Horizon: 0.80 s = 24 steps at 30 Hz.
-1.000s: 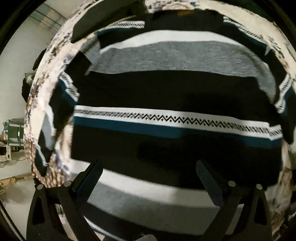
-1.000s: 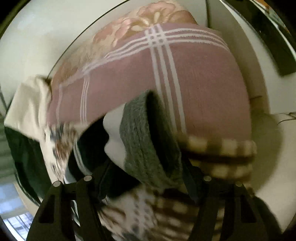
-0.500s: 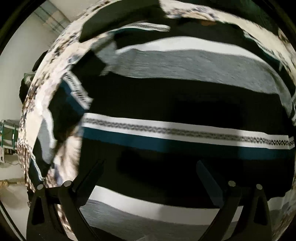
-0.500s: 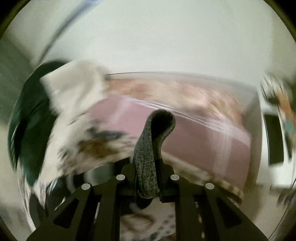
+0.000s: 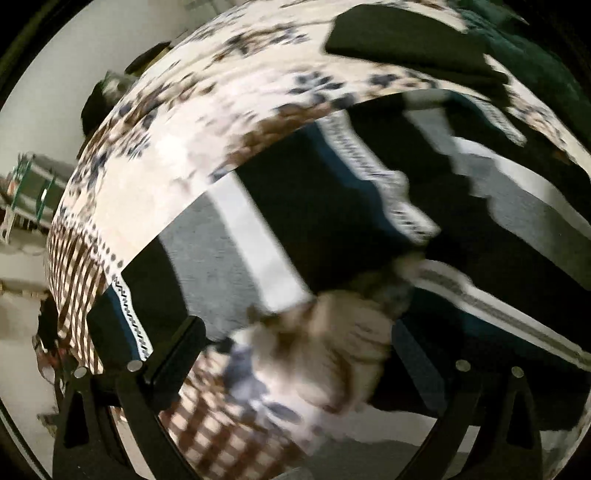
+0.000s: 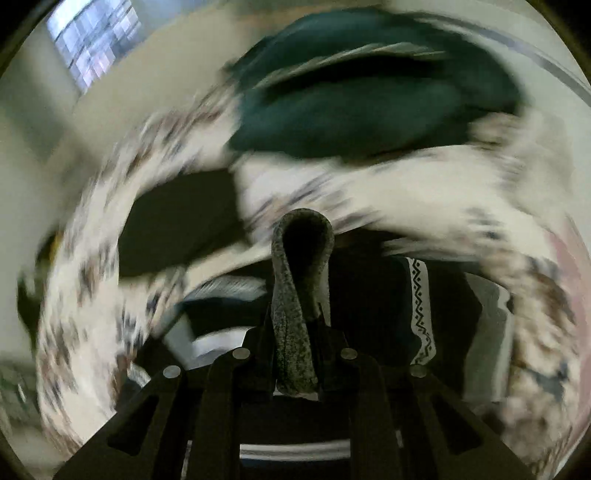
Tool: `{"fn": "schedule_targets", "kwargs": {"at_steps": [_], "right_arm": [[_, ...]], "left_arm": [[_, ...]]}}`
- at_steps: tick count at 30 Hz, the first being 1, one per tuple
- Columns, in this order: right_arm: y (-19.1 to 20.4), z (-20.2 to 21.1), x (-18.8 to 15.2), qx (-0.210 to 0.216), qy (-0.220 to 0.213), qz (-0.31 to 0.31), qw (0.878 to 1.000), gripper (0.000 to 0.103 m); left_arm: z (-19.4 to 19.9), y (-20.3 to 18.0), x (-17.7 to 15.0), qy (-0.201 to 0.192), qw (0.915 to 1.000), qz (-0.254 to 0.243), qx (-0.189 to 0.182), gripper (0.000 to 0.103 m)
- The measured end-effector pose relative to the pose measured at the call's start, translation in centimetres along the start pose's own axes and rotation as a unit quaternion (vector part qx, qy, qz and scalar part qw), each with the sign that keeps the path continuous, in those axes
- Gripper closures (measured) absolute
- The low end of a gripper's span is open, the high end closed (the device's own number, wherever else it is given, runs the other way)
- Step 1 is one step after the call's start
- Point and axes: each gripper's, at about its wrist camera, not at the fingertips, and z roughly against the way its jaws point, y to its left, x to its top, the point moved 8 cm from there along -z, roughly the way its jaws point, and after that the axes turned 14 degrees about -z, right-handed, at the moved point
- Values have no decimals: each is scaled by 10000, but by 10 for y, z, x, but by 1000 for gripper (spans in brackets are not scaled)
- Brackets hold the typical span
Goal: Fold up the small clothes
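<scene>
A striped knit garment (image 5: 325,206) in black, grey, white and teal lies on a flower-patterned cloth (image 5: 207,110). My left gripper (image 5: 295,354) is open just above the cloth, at the garment's near edge, with nothing between its fingers. My right gripper (image 6: 295,332) is shut on a grey fold of the same garment (image 6: 295,295), which loops up between the closed fingers. The rest of the garment (image 6: 421,306) hangs and lies below it. The right wrist view is blurred.
A black folded item (image 5: 406,44) lies on the cloth at the back; it also shows in the right wrist view (image 6: 177,221). A dark green garment (image 6: 369,99) lies beyond it. A pink cloth (image 6: 569,266) sits at the right edge. A window (image 6: 96,33) shows upper left.
My right gripper closed on the garment's grey edge, lifted it and swung left over the table. The left wrist view turned and the garment folded over, baring the patterned cloth.
</scene>
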Motion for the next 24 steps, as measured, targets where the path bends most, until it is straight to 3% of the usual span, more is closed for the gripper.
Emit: {"fn": "schedule_targets", "kwargs": {"at_steps": [3,7,9,11,13,16,19,20,22,24], "right_arm": [[73,-76,-56,-307,455,852,9948,88],[94,-140,-105,-815,878,1392,9830,88],[89,-154,-123,-838,1330,1444,9769,82],[86,-145,-134,-401,1668,1286,9768,56],[76,-120,-136,22,1700,1017,9802,40],[36,-76,-136,61,1525,749,9855,32],[-13,-46,-135,-233,1448,508,9879,30],[-32,-38,-140,-326,1448,388,9882,30],[-56,-29,-141,-434,1500,204,9875,30],[-77,-31,-141,-498,1582,86,9861,30]], "left_arm": [[-15,21,-4,62,9999,84,-23,0],[-30,41,-10,161,9996,197,-132,0],[-32,53,-16,227,9989,328,-237,0],[-30,67,-25,267,9976,533,-365,0],[-25,87,-38,315,9953,813,-420,0],[-21,117,-67,511,9874,1402,-532,0],[-27,143,-105,797,9613,2490,-866,0],[-32,152,-121,860,9433,3030,-1050,0],[-45,159,-138,938,9170,3650,-1307,0],[-67,166,-149,993,8762,4415,-1658,1]]}}
